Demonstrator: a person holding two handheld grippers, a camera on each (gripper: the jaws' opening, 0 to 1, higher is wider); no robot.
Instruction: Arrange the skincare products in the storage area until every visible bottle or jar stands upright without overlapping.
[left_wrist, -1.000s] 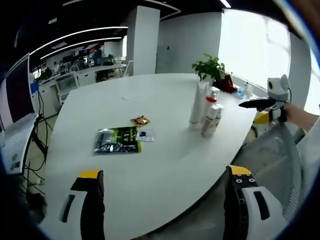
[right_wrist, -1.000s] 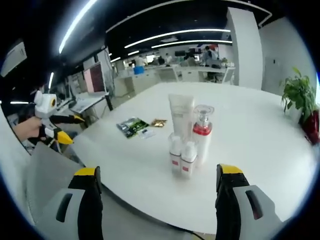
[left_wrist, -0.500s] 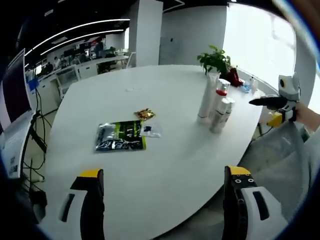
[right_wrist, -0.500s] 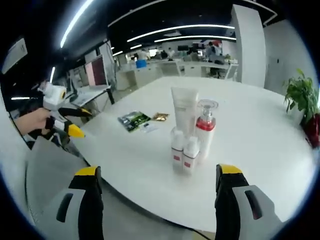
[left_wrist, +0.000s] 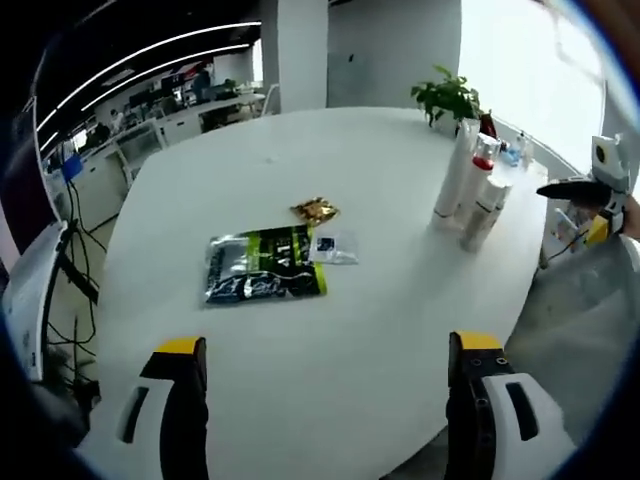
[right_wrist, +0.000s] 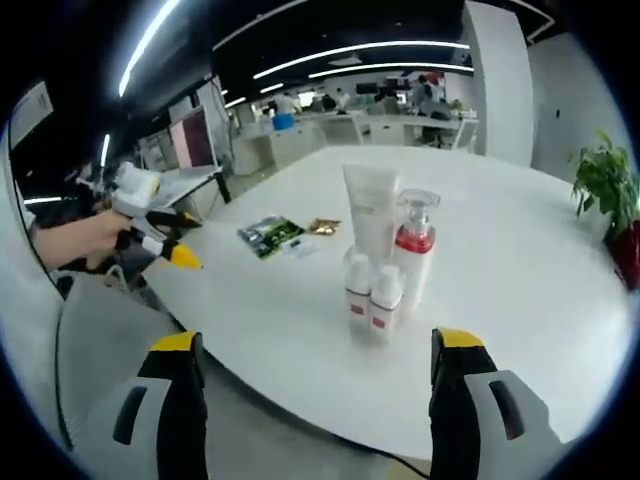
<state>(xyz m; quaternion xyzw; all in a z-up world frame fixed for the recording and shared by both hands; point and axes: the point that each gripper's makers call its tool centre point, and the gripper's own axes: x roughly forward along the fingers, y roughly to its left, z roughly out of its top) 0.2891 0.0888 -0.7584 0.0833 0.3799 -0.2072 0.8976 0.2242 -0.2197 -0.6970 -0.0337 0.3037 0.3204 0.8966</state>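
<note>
I hold both grippers spread and empty, left gripper (left_wrist: 318, 415) and right gripper (right_wrist: 318, 405), short of the white table (right_wrist: 520, 290). The skincare bottles (right_wrist: 385, 260) stand tightly clustered near its right edge; I judge a careless nudge topples several.

table (left_wrist: 330, 330): smooth, white, a little shiny
pouch (left_wrist: 265, 277): shiny foil, green and black, crinkly
wrapper (left_wrist: 314, 210): gold, shiny, crumpled
tube (right_wrist: 370, 210): smooth white plastic, matt
pump bottle (right_wrist: 412, 255): clear shiny plastic top, red band
small bottles (right_wrist: 371, 297): white plastic, smooth
chair (right_wrist: 105, 350): grey cloth, soft-looking
</note>
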